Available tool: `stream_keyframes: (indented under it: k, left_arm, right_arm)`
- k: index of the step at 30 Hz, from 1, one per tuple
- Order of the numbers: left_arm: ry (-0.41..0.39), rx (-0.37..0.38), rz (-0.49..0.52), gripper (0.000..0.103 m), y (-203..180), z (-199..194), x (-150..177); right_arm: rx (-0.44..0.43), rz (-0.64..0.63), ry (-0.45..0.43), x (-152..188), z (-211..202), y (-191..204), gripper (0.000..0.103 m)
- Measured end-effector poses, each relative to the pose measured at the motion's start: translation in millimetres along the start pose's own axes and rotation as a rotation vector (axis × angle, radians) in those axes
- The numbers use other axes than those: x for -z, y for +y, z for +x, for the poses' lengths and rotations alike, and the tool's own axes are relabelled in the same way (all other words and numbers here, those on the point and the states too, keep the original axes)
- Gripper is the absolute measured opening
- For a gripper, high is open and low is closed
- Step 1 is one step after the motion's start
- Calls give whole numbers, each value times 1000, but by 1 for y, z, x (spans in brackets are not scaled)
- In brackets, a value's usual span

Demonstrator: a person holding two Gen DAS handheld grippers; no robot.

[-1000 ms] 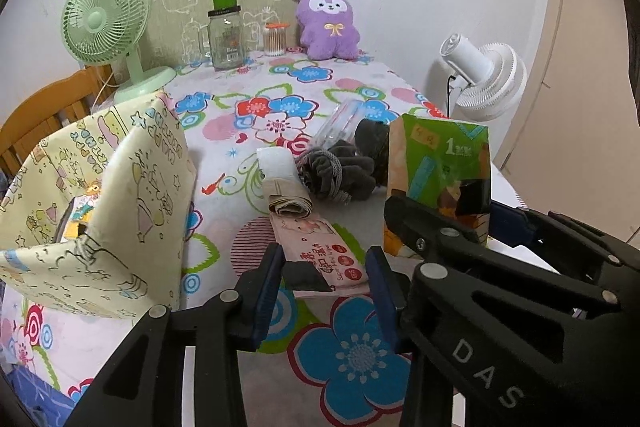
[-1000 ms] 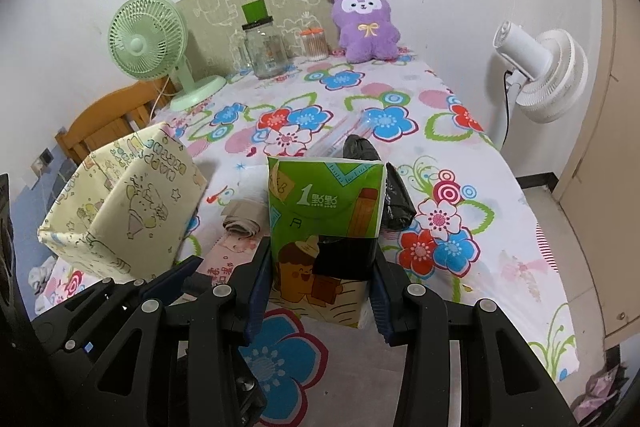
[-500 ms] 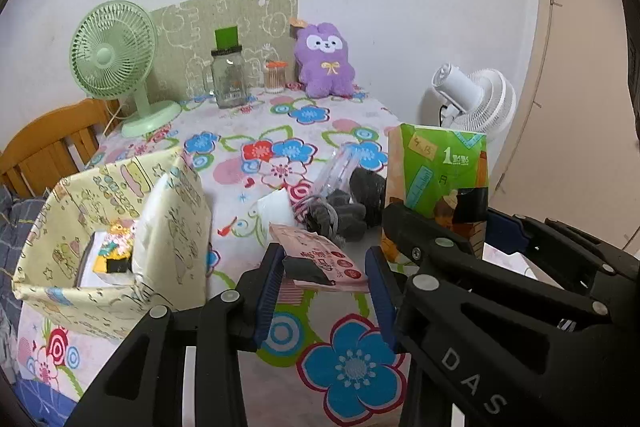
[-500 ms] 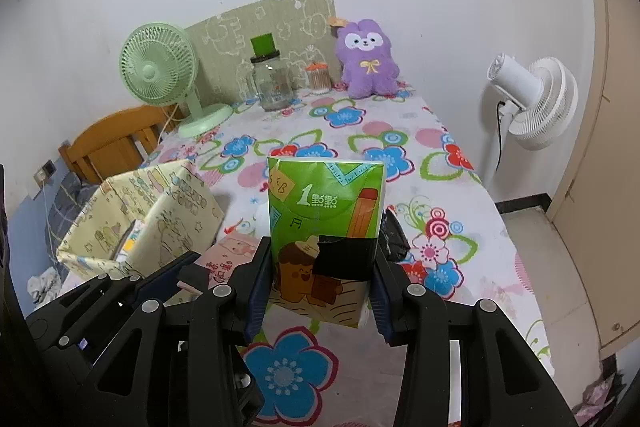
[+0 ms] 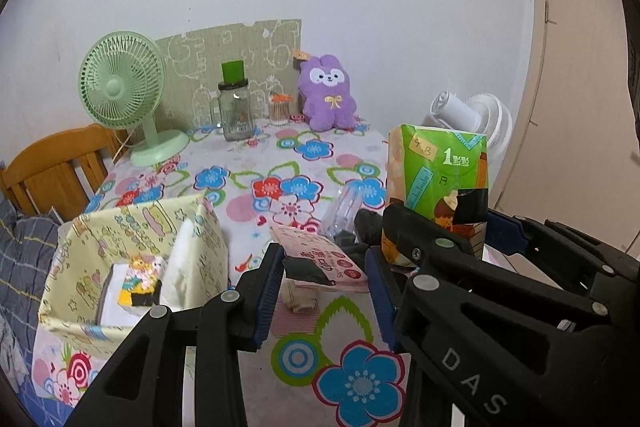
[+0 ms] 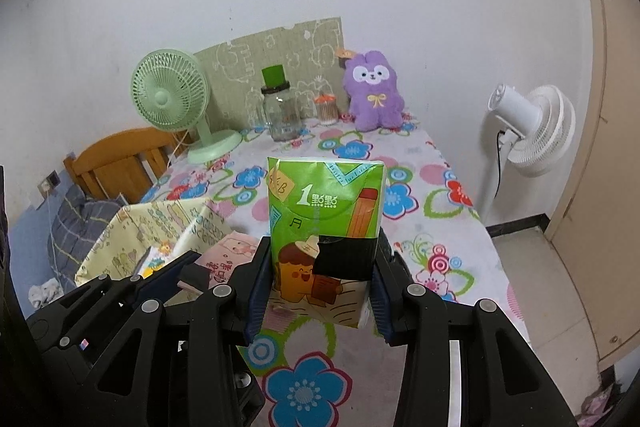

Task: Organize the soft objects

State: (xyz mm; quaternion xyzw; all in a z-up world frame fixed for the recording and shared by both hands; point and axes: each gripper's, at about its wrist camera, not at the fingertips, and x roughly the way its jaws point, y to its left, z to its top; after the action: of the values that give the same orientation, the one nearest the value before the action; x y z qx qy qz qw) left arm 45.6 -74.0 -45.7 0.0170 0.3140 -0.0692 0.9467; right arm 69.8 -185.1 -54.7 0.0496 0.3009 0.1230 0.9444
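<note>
Soft even indoor light, faint shadows, no glare, sharp focus, strong fisheye bending, dark vignetted corners

Both wrist views raised above table's [image 5: 304, 163] near end, facing far wall; share purple plush [image 5: 327, 98] [image 6: 374, 95].

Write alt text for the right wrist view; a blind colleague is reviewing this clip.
The right gripper holds a green tissue pack upright between its jaws above a floral tablecloth. The left gripper, lower left, holds a pink packet near a yellow fabric bin. A green fan, glass jar and purple plush line the far wall.
</note>
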Motion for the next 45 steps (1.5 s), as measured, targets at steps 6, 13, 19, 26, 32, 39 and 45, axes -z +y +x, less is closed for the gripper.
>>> stream_keyframes:
  k: [6,13,19,26,32,39,45]
  left_arm:
    - [-22,-1,12,43,5,-5,-10]
    - [-29,2,-10,43,20,-8,-14]
    - [-32,-23,-28,43,37,-9,-17]
    - [-60,-67,-39,43,59,-17,-24]
    - [-74,-102,-55,43,79,-20,-26]
    - [-76,-130,-73,43,104,-19,-28]
    - [-67,-152,-92,43,124,-18,-26]
  right_arm:
    - [12,-10,-21,-11,-6,7,47]
    - [18,-23,-29,-17,-6,19,47]
    - [10,-43,-35,-22,-2,35,47]
    - [-33,-62,-44,-32,5,58,47]
    - [-64,-86,-45,-39,13,78,47]
    - [-92,-112,-36,-44,26,101,47]
    - [-112,-133,-19,-45,37,120,47]
